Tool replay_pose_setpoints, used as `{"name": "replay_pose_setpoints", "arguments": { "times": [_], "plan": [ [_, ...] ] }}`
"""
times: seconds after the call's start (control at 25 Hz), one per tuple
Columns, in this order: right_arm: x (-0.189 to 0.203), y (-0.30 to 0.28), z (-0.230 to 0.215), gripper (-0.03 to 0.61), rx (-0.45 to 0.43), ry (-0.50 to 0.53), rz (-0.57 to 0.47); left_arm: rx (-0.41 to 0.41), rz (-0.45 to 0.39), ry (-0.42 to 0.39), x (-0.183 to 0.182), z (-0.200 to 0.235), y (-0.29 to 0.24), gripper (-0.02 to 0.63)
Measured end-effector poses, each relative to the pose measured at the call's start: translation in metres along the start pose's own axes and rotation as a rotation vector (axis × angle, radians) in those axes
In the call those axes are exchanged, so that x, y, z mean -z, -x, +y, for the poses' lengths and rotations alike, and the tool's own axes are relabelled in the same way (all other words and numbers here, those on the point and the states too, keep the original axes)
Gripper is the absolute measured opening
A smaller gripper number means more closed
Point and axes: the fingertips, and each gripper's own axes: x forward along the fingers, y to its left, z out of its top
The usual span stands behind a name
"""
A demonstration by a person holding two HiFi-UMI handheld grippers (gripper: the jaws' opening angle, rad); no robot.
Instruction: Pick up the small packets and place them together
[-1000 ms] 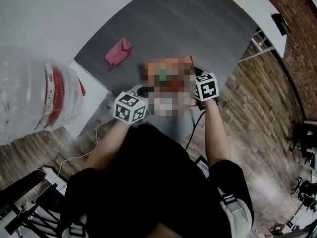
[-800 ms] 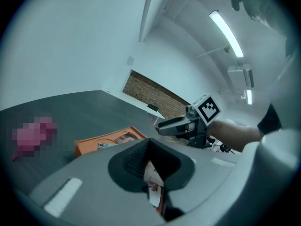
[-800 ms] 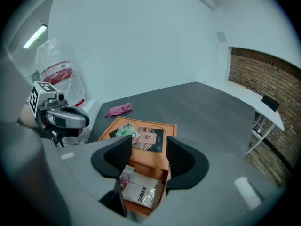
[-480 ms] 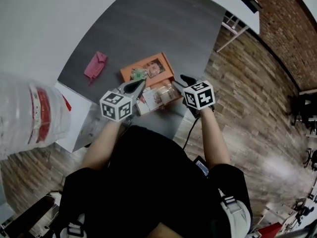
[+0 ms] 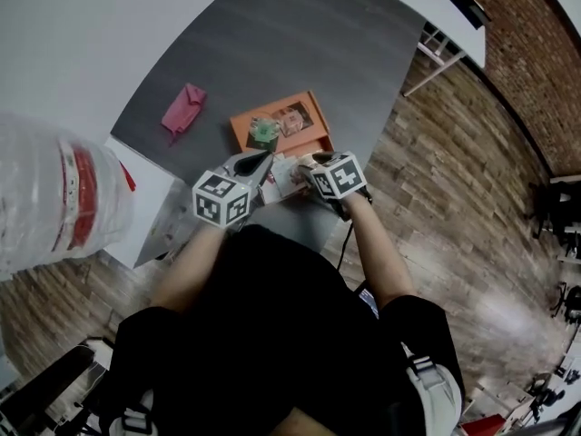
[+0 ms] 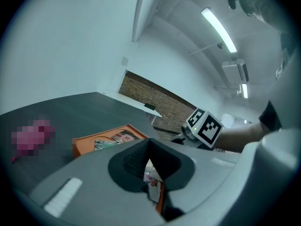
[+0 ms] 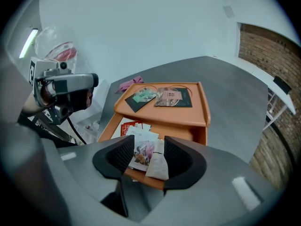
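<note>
The left gripper (image 5: 257, 162) has its jaws pressed together with nothing in them, and it hangs over the near edge of the grey surface (image 5: 300, 34). The right gripper (image 7: 149, 143) points steeply down at the near orange tray (image 7: 107, 122). Its jaws are partly spread and have just been closing. Between them show a white packet (image 7: 143, 150) with a flower picture and a beige packet (image 7: 157, 166), overlapping each other on that tray; the pads do not visibly press on either. A red packet (image 7: 128, 126) lies just behind, partly under the white one. Beyond, on the far orange tray (image 7: 200, 102), lie a green packet (image 7: 142, 97) and a brown packet (image 7: 170, 97), side by side. A pink cloth (image 5: 183, 109) lies on the surface, apart from the trays on the person's left. A clear plastic bag (image 5: 54, 198) shows off the surface's left edge
</note>
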Motion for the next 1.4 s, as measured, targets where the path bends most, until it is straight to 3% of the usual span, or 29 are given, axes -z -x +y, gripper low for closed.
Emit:
{"name": "replay_pose_setpoints", "arguments": {
  "times": [0.32, 0.48, 0.92, 1.2, 1.4],
  "plan": [
    [0.018, -0.024, 0.014, 0.260, -0.051, -0.050, 0.098, 0.009, 0.041, -0.033, 0.016, 0.002, 0.010, 0.000],
    [0.025, -0.038, 0.023, 0.334, -0.060, -0.046, 0.177, 0.033, 0.060, -0.028, 0.022, 0.001, 0.014, 0.000],
    [0.035, -0.061, 0.027, 0.425, 0.040, -0.054, 0.323, 0.062, 0.141, -0.023, 0.043, 0.021, 0.024, 0.000],
    [0.046, -0.068, 0.022, 0.417, 0.108, -0.033, 0.415, 0.085, 0.156, -0.012, 0.048, 0.025, 0.030, 0.000],
    [0.043, -0.059, 0.018, 0.297, 0.091, -0.038, 0.390, 0.099, 0.163, -0.020, 0.048, 0.025, 0.031, 0.000]
  ]
}}
